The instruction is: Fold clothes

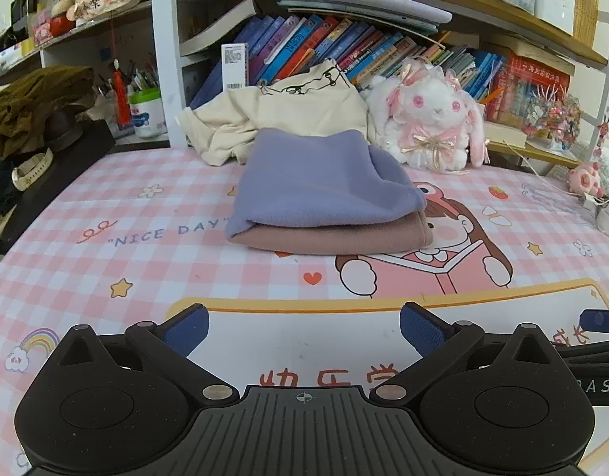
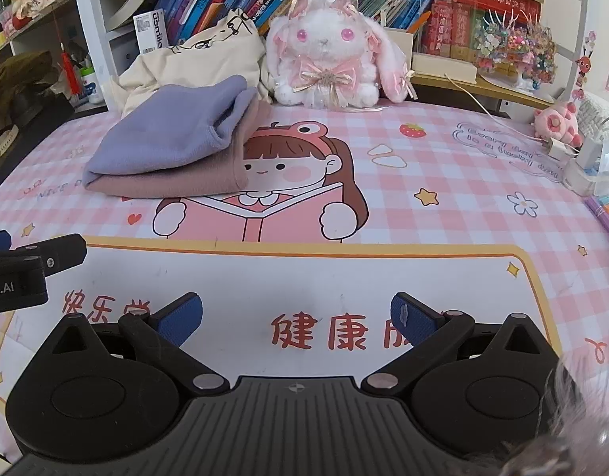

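We record both grippers low over the counter (image 1: 106,206), which carries a pink checked mat with a cartoon girl reading a book. The left gripper (image 1: 304,329) has its jaws spread wide and holds nothing; the right gripper (image 2: 296,319) likewise has wide jaws and holds nothing. We take the cartoon girl (image 2: 265,166) as our landmark. The folded stack lies just left of her head in the right wrist view: a lavender garment (image 2: 165,135) sits folded on top of a dusty-pink garment (image 2: 165,186), the two touching, with the pink one's edge overlapping her hair. Behind the stack, further from the girl, a cream garment (image 1: 288,115) with black line drawing lies crumpled and unfolded against the bookshelf (image 1: 344,47). A white and pink plush rabbit (image 2: 328,55) sits upright directly behind the girl's head, just beside the cream garment. Both grippers are well apart from the stack, on the near side of the girl's open book.
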{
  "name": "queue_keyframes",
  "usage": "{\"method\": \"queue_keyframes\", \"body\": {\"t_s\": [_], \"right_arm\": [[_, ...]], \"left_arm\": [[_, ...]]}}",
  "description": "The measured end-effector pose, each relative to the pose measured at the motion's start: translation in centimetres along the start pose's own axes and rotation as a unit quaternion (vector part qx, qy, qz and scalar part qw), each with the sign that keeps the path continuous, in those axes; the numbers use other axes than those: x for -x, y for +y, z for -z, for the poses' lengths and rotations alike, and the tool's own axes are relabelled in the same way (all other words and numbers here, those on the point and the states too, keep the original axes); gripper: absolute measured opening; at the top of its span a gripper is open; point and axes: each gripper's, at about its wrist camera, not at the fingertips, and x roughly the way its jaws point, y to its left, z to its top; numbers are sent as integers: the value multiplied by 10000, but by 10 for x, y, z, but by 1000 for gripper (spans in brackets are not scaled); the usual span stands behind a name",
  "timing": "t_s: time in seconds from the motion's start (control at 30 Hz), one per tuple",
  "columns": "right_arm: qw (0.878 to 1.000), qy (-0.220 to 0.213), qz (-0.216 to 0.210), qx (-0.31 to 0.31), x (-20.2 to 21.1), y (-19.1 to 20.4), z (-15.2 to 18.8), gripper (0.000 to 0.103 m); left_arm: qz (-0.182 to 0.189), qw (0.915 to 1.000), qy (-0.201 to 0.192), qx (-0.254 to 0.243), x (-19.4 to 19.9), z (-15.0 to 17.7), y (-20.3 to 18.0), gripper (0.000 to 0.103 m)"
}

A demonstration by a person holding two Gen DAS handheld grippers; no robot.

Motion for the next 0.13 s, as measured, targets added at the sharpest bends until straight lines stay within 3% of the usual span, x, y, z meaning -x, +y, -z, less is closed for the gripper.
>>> {"method": "queue_keyframes", "body": {"t_s": [0.13], "right_arm": [[10000,21,-6,7,-1,1,0,103]], "left_arm": [[37,10000,27,56,-1,0,2,103]]}}
